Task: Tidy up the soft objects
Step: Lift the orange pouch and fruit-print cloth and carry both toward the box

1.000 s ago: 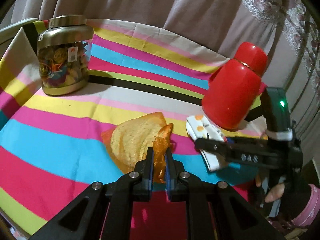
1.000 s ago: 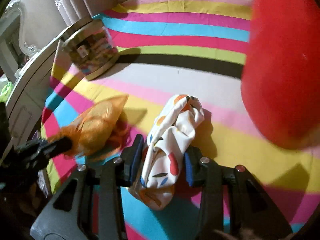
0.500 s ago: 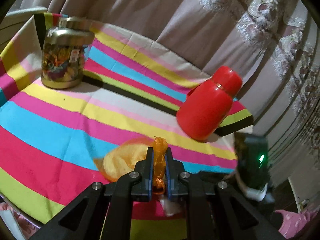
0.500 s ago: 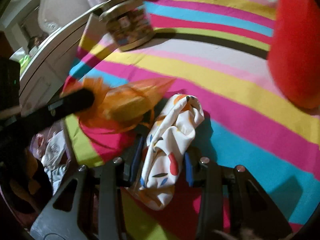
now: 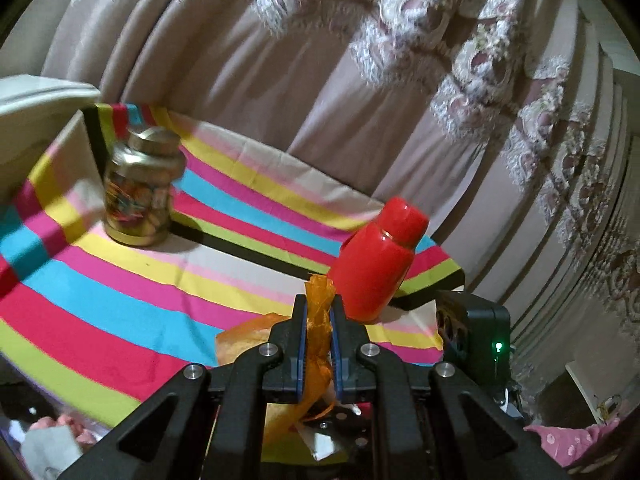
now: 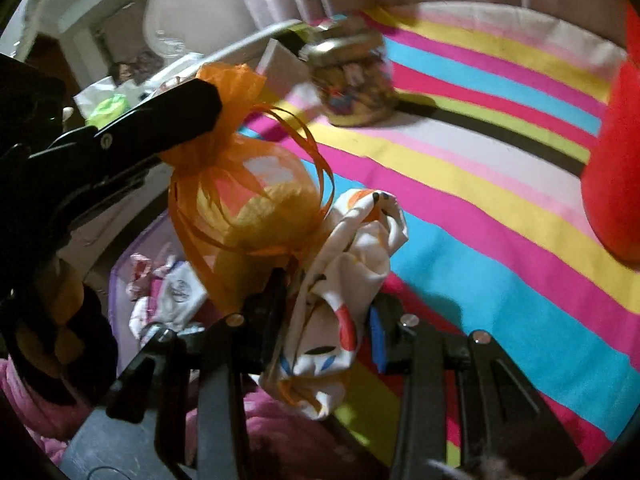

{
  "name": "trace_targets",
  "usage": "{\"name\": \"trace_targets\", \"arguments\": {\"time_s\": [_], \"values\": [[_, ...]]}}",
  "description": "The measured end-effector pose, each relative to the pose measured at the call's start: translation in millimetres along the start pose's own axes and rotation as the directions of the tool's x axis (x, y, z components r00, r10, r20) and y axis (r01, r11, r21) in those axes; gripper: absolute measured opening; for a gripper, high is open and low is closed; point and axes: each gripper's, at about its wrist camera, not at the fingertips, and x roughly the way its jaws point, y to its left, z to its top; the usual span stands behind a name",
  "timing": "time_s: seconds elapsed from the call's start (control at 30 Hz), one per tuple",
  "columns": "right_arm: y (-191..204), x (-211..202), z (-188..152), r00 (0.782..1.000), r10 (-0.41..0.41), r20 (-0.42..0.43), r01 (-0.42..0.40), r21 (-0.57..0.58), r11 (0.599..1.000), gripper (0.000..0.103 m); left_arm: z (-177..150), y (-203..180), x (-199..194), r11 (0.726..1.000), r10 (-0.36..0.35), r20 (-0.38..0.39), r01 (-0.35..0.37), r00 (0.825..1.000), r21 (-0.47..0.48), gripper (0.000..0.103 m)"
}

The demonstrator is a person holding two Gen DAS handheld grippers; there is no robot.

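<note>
Over the near edge of the striped tablecloth (image 5: 120, 292), at the left, the left gripper (image 5: 319, 312) is pressed together on the gathered neck of the orange mesh pouch (image 6: 256, 208), which hangs clear of the cloth with something yellow inside. Just beside it to the right, touching it, the white patterned cloth bundle (image 6: 352, 264) sits pinched between the half-spread jaws of the right gripper (image 6: 326, 316). Farther back stand a gold-lidded jar (image 5: 140, 196) and, to the right, a red flask (image 5: 376, 264).
</note>
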Motion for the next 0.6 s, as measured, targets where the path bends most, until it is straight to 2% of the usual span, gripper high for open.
{"name": "trace_targets", "arguments": {"time_s": [0.33, 0.5, 0.6], "values": [[60.8, 8.3, 7.3, 0.995, 0.097, -0.032, -0.101, -0.149, 0.984, 0.041, -10.8, 27.6, -75.8, 0.99, 0.136, 0.068, -0.133, 0.988, -0.043, 0.01], [99.1, 19.0, 12.4, 0.986, 0.148, -0.08, -0.164, -0.264, 0.95, 0.041, -23.0, 48.4, -108.3, 0.97, 0.238, 0.077, -0.232, 0.968, -0.078, 0.011], [123.3, 29.0, 7.2, 0.978, 0.166, -0.128, -0.201, -0.336, 0.92, 0.042, -32.3, 61.5, -125.1, 0.949, 0.306, 0.077, -0.297, 0.949, -0.107, 0.011]]}}
